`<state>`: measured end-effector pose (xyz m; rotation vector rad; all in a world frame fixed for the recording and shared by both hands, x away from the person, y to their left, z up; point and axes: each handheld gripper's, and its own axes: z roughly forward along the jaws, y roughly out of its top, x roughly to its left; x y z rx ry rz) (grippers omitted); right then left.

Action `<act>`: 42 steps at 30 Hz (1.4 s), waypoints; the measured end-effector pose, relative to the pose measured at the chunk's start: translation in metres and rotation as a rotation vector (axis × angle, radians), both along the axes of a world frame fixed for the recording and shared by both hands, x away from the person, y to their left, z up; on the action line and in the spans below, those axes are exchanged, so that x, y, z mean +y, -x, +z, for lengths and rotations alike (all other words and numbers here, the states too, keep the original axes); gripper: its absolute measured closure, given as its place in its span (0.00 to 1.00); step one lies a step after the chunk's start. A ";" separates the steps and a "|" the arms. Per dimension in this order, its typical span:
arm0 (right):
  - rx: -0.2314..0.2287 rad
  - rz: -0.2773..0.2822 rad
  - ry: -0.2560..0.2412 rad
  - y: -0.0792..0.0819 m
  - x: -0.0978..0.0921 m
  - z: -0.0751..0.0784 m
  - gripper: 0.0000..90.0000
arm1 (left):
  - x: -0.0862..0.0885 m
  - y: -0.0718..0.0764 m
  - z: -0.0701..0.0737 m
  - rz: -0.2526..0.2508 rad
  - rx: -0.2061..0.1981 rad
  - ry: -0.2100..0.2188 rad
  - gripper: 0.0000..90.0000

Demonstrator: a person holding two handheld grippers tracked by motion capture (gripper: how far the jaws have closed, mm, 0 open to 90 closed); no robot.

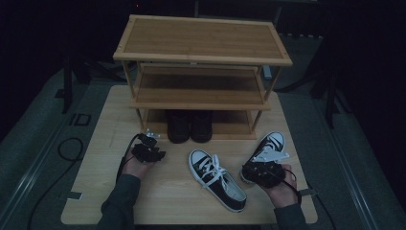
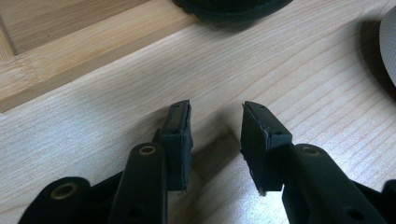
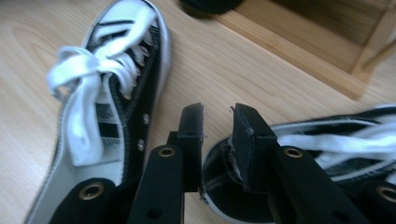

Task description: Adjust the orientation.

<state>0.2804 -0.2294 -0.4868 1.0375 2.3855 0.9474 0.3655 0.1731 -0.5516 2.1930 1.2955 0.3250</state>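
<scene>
Two black-and-white lace-up sneakers lie on the pale wooden table (image 1: 103, 158). One sneaker (image 1: 218, 179) (image 3: 112, 93) is in the middle, toe toward the rack. The other sneaker (image 1: 273, 142) (image 3: 327, 140) is at the right. My right gripper (image 1: 267, 159) (image 3: 218, 109) is open at that sneaker's heel, one jaw outside the heel rim and one over the opening, a gap still between them. My left gripper (image 1: 149, 138) (image 2: 216, 105) is open over bare table just in front of the rack, with nothing between its jaws.
A three-tier bamboo shoe rack (image 1: 201, 40) stands at the back of the table. A pair of black shoes (image 1: 189, 125) (image 2: 233, 7) sits on its bottom shelf (image 2: 70, 56), right of my left gripper. The surroundings are dark, and a cable (image 1: 67, 148) lies on the floor at left.
</scene>
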 end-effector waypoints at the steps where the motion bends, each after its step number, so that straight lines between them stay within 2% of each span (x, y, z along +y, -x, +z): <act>1: -0.002 -0.006 0.012 0.000 -0.001 0.000 0.81 | 0.000 0.000 0.000 0.000 0.000 0.000 0.70; 6: 0.021 -0.022 0.044 -0.003 -0.003 -0.007 0.84 | 0.001 0.000 0.000 0.000 -0.002 0.002 0.70; 7: 0.035 -0.016 0.043 -0.003 -0.004 -0.009 0.86 | 0.001 0.000 0.000 0.000 -0.002 0.002 0.70; 9: 0.031 -0.012 0.035 -0.001 -0.005 -0.010 0.89 | 0.001 0.000 0.000 0.000 -0.002 0.003 0.70; 13: 0.041 0.002 0.033 0.002 -0.011 -0.007 0.90 | 0.001 0.000 0.000 0.000 -0.003 0.003 0.70; 20: 0.049 0.024 0.061 0.013 -0.020 -0.004 0.89 | 0.001 0.000 0.000 0.002 -0.001 0.009 0.70; 23: 0.048 0.017 0.059 0.018 -0.026 -0.002 0.90 | 0.001 0.000 0.000 0.001 -0.001 0.005 0.70; 27: 0.044 0.023 0.076 0.024 -0.030 0.000 0.92 | 0.001 0.000 0.000 0.003 -0.001 0.009 0.70; 34: 0.071 0.067 0.116 0.036 -0.038 0.004 0.92 | 0.001 0.000 0.000 0.002 0.000 0.009 0.70; 36: 0.077 0.073 0.107 0.037 -0.041 0.004 0.90 | 0.001 0.000 0.000 0.003 -0.001 0.008 0.70; 38: 0.078 0.073 0.078 0.037 -0.045 0.005 0.89 | 0.001 0.000 0.000 0.002 -0.001 0.005 0.70; 42: 0.055 0.058 0.030 0.037 -0.050 0.013 0.85 | 0.001 0.000 0.000 0.002 -0.001 0.005 0.70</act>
